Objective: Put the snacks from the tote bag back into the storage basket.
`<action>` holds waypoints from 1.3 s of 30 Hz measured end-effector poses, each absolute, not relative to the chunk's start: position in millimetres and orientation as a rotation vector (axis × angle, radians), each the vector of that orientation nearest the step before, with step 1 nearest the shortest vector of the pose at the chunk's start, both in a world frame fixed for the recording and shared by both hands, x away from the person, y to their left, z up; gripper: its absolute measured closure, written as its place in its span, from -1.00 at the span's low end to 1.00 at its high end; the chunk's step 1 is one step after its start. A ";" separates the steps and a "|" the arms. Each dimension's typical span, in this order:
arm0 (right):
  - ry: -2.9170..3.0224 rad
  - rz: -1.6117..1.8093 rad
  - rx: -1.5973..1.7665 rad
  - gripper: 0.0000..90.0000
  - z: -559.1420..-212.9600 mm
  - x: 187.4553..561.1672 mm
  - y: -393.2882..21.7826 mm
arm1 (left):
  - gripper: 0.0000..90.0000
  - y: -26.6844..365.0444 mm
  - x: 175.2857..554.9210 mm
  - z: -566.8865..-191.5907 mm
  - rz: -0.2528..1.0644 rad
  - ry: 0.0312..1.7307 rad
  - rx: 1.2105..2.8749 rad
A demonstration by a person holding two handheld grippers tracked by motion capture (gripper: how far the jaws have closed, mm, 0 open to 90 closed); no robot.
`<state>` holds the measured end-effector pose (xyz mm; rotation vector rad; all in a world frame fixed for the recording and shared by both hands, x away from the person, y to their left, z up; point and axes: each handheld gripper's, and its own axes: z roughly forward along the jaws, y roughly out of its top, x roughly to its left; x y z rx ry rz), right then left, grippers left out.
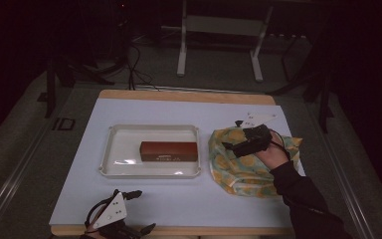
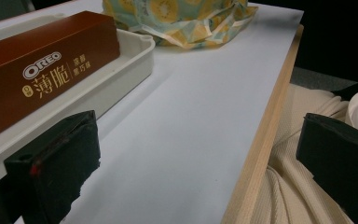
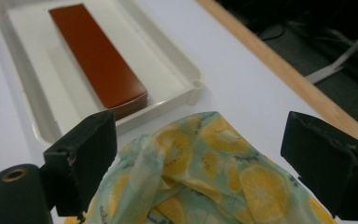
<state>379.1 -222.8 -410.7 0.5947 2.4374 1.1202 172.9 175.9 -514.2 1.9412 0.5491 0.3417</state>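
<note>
Crumpled lemon-print cloth [image 1: 246, 164] — glossy box [image 1: 168, 151]

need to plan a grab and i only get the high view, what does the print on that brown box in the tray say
Observer: In the left gripper view the brown box reads OREO, with Chinese characters under the logo.
Operator: is the right gripper holding the lemon bag
Observer: No. The right gripper has its jaws spread wide above the lemon-print bag, gripping nothing.
Operator: and the left one
Observer: The left gripper is open too, over the table's near wooden edge, with the white tray just beyond its jaw.
Operator: what's past that edge
Observer: Cream ribbed fabric, likely the person's clothing.
</note>
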 end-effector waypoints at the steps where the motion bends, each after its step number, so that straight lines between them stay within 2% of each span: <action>1: 2.419 1.132 0.603 -0.76 -411.2 377.1 -225.2 | -1.00 175.9 172.9 -514.1 0.342 0.548 1.942; 28: 2.008 1.216 0.923 -0.76 -442.0 330.2 -295.0 | -1.00 174.9 173.1 -514.3 0.344 0.547 1.948; 39: 1.957 1.183 1.002 -0.76 -461.6 311.2 -310.2 | -1.00 174.7 173.0 -514.2 0.343 0.546 1.949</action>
